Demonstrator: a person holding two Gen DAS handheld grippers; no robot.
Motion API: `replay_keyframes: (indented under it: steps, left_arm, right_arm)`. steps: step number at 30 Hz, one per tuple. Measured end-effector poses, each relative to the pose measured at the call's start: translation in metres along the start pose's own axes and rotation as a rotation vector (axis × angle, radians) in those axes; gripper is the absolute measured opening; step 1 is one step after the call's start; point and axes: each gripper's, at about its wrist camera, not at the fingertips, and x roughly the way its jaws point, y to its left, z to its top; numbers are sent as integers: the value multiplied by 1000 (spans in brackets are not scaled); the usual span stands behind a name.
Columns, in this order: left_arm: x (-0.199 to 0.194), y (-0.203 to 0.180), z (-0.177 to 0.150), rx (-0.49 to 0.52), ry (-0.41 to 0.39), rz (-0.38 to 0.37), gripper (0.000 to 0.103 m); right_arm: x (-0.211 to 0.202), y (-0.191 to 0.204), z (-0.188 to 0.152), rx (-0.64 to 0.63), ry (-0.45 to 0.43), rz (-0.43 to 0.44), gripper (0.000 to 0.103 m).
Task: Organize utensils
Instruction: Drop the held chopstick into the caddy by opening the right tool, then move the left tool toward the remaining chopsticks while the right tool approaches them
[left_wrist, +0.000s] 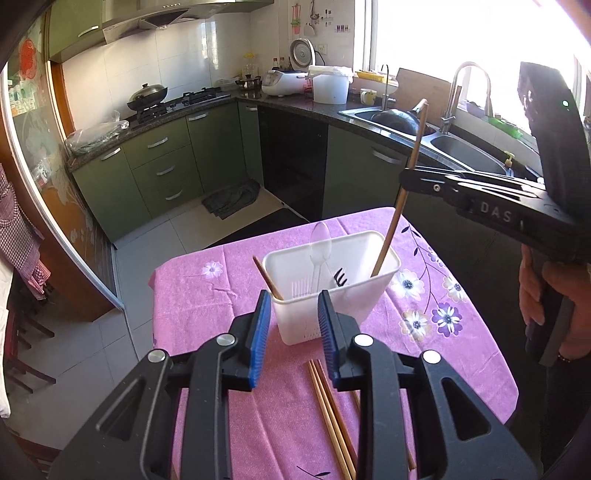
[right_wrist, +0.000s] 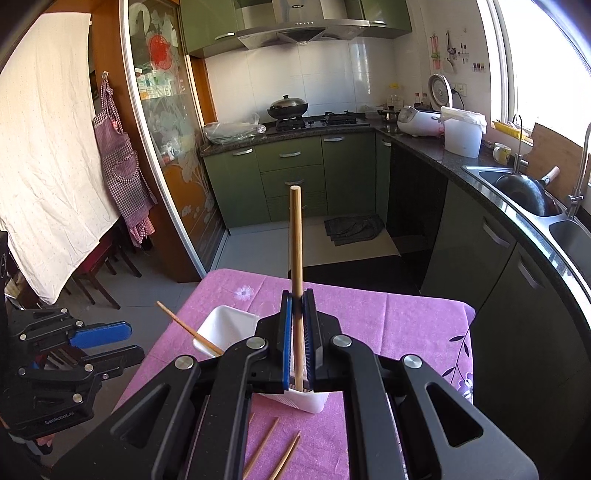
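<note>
Over the white bin (left_wrist: 332, 291), right tool (right_wrist: 298, 332) clamps a chopstick (right_wrist: 295, 240); left tool (left_wrist: 293, 325) gapes empty.

White utensil bin (left_wrist: 325, 295) on the pink cloth, half loaded

Inside: one chopstick (left_wrist: 267, 277) leaning left, a clear plastic spoon (left_wrist: 318, 243), a black fork (left_wrist: 340, 277), another chopstick (right_wrist: 295, 258) standing upright (clamped mid-shaft). Loose chopsticks (left_wrist: 332, 417) lie flat nearby.

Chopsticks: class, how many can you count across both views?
At least 5 chopsticks: one leaning in the white basket, one in the right gripper, three loose on the cloth; more may be hidden.
</note>
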Motion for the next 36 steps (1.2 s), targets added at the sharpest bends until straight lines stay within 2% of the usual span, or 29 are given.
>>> replay_keyframes:
  steps: [4,11,18,22,26,31,36]
  left_arm:
    - [-8,-2,-9,3,5,-2,25]
    - [-14,-6,-31,-1,31,3,25]
    - [8,-11,-71,-30,135,-3,25]
    - [33,-13,-93,-59,213,-19,26]
    - [64,-17,-112,-84,299,-28,26]
    - [103,-21,-128,-118,402,-40,26]
    - [123,-24,-131,-128,439,-29,24]
  right_arm:
    - [-8,5,-3,-4,-10,0,7]
    - [-57,14,-25,-19,-28,-14,7]
    - [-59,2,-94,-26,121,-39,8]
    - [-37,-9,-138,-16,248,-42,22]
    - [-19,-13,-176,-10,327,-40,22]
    - [-11,-19,-194,10,360,-24,22]
    - [-9,-24,-197,18,375,-23,22]
